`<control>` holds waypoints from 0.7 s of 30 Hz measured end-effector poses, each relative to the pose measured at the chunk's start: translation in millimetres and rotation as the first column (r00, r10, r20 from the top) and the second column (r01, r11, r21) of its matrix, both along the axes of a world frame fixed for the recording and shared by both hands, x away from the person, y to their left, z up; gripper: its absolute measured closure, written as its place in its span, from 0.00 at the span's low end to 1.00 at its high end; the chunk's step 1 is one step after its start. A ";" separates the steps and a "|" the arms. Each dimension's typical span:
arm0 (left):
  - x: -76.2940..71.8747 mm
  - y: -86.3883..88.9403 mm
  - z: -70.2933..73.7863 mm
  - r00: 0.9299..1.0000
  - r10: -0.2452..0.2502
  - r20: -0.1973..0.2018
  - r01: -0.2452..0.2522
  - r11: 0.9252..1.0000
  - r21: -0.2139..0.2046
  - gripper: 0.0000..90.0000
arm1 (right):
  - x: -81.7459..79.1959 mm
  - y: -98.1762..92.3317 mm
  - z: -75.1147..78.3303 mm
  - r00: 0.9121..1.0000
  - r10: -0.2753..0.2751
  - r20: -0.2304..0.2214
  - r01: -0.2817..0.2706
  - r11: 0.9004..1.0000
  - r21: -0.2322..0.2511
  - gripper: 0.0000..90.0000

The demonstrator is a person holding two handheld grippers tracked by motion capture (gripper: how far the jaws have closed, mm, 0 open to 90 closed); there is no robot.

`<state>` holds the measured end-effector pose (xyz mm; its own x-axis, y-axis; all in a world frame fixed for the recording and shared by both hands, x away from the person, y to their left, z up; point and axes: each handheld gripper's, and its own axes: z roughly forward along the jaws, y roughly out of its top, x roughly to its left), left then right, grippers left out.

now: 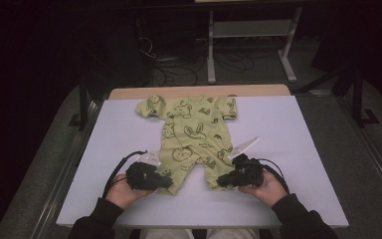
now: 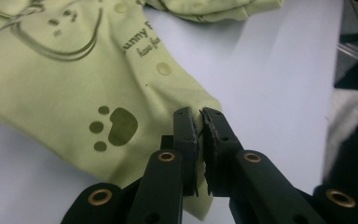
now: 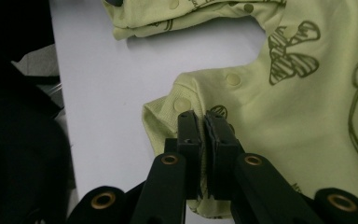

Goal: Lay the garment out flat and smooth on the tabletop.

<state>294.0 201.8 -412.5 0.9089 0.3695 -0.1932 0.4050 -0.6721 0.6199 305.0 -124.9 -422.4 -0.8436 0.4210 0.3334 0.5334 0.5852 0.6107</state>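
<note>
Romper flat on table, each leg cuff pinched in a closed gripper: left, right.

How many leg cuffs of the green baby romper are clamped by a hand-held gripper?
2: the left hand-held gripper pinches the left leg cuff, the right hand-held gripper the right leg cuff of the romper.

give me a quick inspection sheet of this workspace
surface: pale table top, wooden strip at its far edge
job's things: green baby romper lying flat, legs toward the person
clutter: nothing seen
grippers: left gripper shut on one leg cuff; right gripper shut on the other
cables: black cable loops from the left gripper, another from the right; loose cables on the floor behind
surroundings: dark room, metal frame beyond the table
</note>
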 end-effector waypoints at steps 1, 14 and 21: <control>-2.2 -0.1 -0.7 1.000 -0.007 -0.008 0.007 1.000 0.000 0.93 | -2.0 -0.2 -0.5 1.000 0.009 -0.007 -0.009 1.000 -0.003 0.94; -21.2 1.5 -5.3 0.995 -0.077 -0.068 0.078 0.997 0.020 0.93 | -19.4 3.8 -11.3 0.989 0.122 -0.086 -0.124 0.992 -0.020 0.94; -26.3 -1.9 -8.1 0.988 -0.122 -0.097 0.126 0.991 0.037 0.93 | -24.0 7.8 -12.8 0.976 0.177 -0.124 -0.181 0.983 -0.026 0.94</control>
